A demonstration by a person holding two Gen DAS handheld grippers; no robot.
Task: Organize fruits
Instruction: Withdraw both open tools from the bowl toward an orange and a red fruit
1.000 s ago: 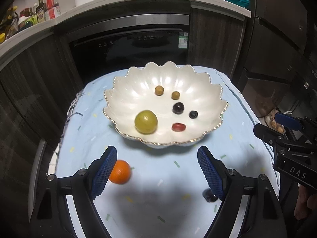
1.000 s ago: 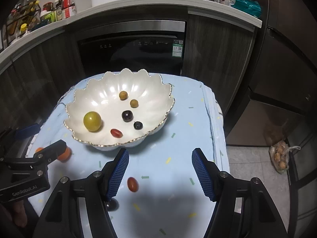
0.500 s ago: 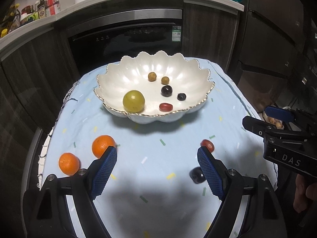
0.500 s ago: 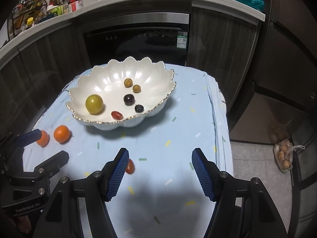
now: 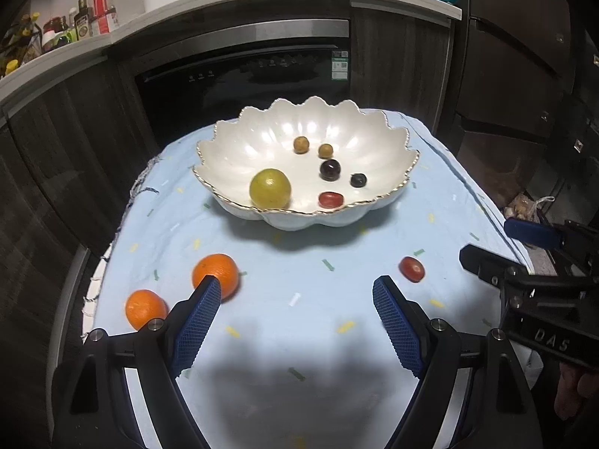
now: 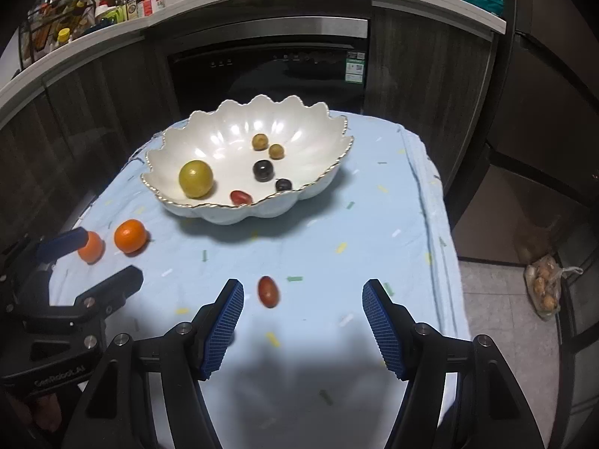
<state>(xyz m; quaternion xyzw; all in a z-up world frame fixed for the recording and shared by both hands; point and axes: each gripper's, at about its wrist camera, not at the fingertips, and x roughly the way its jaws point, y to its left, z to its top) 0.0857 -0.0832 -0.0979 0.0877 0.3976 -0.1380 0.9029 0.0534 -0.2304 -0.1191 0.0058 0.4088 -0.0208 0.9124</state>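
A white scalloped bowl [image 5: 239, 157] [image 6: 179, 149] stands at the far end of the light blue cloth [image 5: 299, 336]. It holds a green fruit [image 5: 270, 188], a red tomato [image 5: 331, 199], two dark grapes and two small yellow-brown fruits. Two oranges [image 5: 216, 274] [image 5: 145, 308] lie on the cloth at the near left, the nearer-centre one just behind my left finger. A red cherry tomato [image 5: 411, 269] [image 6: 268, 291] lies on the cloth. My left gripper [image 5: 295, 286] [image 6: 101, 258] is open and holds nothing. My right gripper [image 6: 303, 288] [image 5: 490, 241] is open, with the tomato just ahead between its fingers.
Dark cabinets and a black built-in appliance [image 5: 243, 75] stand behind the table. Bottles [image 6: 112, 0] line the counter above. The cloth's right edge [image 6: 441, 224] drops to a tiled floor, where a bag [image 6: 544, 288] lies.
Both grippers have drawn back from the bowl and sunk. The second orange and the loose red tomato have come into the left view. A dark grape has slipped behind that view's right finger.
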